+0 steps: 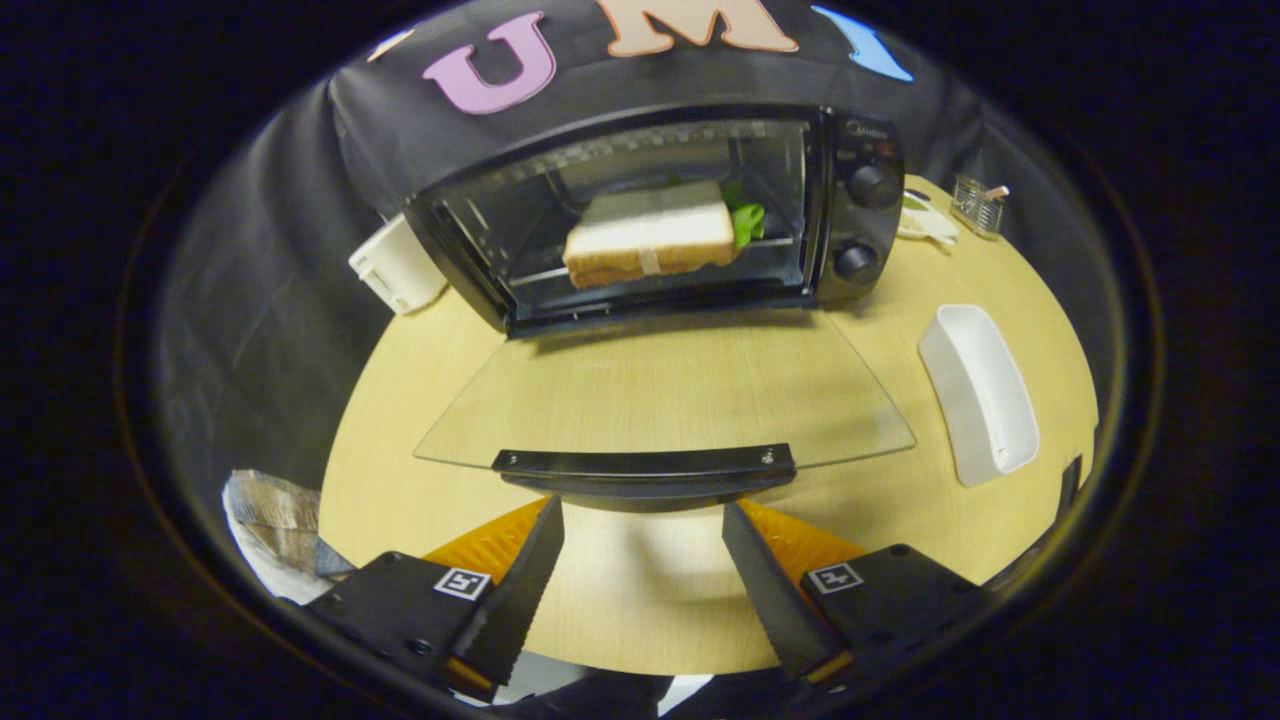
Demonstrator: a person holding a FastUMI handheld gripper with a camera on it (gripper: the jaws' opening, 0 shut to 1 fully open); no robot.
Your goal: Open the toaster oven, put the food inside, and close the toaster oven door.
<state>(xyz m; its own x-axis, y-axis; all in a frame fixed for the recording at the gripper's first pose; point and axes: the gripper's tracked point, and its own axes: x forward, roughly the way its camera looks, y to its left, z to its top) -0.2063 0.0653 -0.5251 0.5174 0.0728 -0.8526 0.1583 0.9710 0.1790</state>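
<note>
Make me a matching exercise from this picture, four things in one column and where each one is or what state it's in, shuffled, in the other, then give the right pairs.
Things:
1. sandwich
2. glass door
3. white tray
4. tool

Places or states:
A. on the table, to the right of the open door
B. open, fingers just short of the door handle
C. on the rack inside the toaster oven
D. folded down flat over the table

Pairs: 1-C, 2-D, 3-A, 4-B
</note>
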